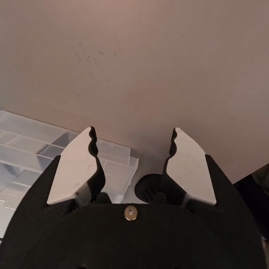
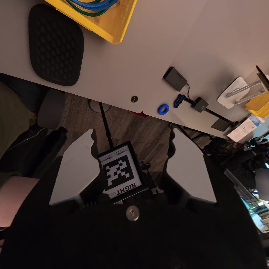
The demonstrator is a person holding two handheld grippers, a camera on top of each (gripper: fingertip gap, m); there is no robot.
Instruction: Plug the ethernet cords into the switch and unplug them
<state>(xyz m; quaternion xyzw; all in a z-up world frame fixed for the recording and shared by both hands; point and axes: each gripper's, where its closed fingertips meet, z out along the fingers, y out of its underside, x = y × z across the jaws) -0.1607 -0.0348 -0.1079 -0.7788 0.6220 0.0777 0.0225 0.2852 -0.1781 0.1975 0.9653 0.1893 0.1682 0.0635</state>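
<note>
In the right wrist view, coiled blue and green cords [image 2: 93, 6] lie in a yellow bin [image 2: 116, 29] at the top of the tilted picture. A small dark box with two green lights [image 2: 174, 79] sits on the beige table [image 2: 131, 65] near its edge. My right gripper [image 2: 132, 130] is open and empty, held off the table's edge over the floor. My left gripper [image 1: 133, 128] is open and empty above a bare beige tabletop [image 1: 145, 65]. No cord or switch shows in the left wrist view.
A black-framed marker card [image 2: 120, 171] on a pole stands between my right fingers, not gripped. A black pad [image 2: 55, 46], blue ring [image 2: 163, 109], blue piece [image 2: 179, 100] and white lamp base [image 2: 232, 93] lie on the table. A clear organizer box [image 1: 36, 148] sits left. The gap from one gripper's tips to the other's is roughly 55 cm.
</note>
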